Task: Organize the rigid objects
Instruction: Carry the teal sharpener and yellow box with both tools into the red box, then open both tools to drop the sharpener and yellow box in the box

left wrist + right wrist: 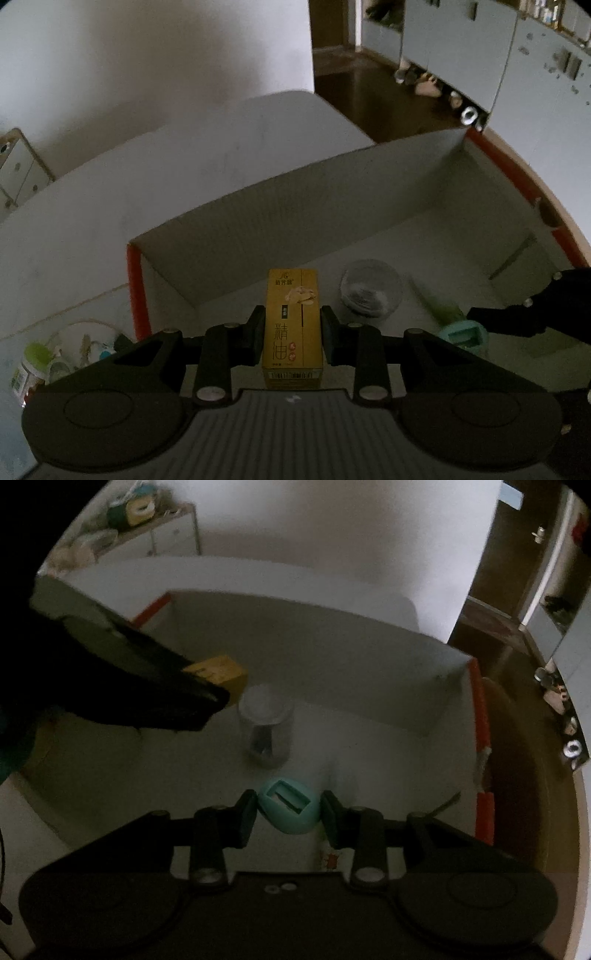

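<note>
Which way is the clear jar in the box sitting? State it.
Upright: the clear jar stands on the cardboard box floor, lid on top, dark contents at its bottom.

yellow carton [293, 325], teal holder [288, 806]
</note>
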Action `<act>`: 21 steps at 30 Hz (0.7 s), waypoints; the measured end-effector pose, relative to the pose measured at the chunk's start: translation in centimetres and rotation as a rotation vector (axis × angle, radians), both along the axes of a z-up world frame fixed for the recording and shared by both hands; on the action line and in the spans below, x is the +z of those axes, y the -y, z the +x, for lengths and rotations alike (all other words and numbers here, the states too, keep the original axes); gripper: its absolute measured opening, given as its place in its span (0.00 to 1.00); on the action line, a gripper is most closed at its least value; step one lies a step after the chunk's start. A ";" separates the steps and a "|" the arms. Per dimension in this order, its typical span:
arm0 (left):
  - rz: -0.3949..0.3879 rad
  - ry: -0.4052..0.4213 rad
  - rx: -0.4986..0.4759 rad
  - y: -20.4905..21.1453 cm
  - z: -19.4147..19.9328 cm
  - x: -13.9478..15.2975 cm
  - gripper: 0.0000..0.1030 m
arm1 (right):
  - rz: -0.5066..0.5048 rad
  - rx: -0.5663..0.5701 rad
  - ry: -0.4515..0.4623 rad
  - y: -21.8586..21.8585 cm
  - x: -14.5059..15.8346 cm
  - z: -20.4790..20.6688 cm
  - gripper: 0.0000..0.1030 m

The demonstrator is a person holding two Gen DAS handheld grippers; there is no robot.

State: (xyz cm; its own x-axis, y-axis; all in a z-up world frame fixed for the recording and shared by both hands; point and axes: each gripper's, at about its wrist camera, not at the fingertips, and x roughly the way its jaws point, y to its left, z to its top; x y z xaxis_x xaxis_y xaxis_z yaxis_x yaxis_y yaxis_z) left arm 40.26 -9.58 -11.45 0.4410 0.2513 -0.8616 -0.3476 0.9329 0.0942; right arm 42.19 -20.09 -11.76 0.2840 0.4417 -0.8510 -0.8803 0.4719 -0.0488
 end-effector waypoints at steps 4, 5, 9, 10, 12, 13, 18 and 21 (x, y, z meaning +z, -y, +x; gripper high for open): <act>-0.027 -0.041 0.026 -0.4 0.8 -0.7 0.29 | -0.065 0.026 -0.022 -0.8 -0.8 0.5 0.35; -0.025 -0.049 0.029 -0.4 1.0 -0.9 0.29 | -0.070 0.022 -0.026 -0.8 -0.9 0.6 0.35; -0.049 -0.088 0.038 -0.5 1.7 -1.7 0.29 | -0.081 0.021 -0.049 -1.0 -1.1 1.1 0.35; -0.056 -0.097 0.040 -0.7 1.9 -1.9 0.29 | -0.083 0.021 -0.049 -1.1 -1.0 1.2 0.35; -0.078 -0.114 0.048 -0.9 2.1 -2.4 0.29 | -0.097 0.017 -0.054 -1.2 -1.1 1.2 0.35; -0.086 -0.118 0.050 -1.0 2.1 -2.6 0.29 | -0.103 0.013 -0.059 -1.3 -1.1 1.3 0.35; -0.091 -0.137 0.038 -1.0 2.7 -3.1 0.29 | -0.122 -0.019 -0.091 -1.3 -1.1 1.9 0.35; -0.108 -0.152 0.039 -1.2 2.7 -3.6 0.29 | -0.126 -0.026 -0.095 -1.4 -1.1 2.0 0.37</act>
State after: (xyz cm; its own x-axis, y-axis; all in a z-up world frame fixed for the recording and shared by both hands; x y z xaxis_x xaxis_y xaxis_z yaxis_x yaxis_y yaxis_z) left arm 42.99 -8.43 -15.10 0.2954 0.1685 -0.9404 -0.3731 0.9265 0.0488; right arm 44.18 -18.72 -12.85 0.2090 0.3235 -0.9228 -0.8715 0.4896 -0.0258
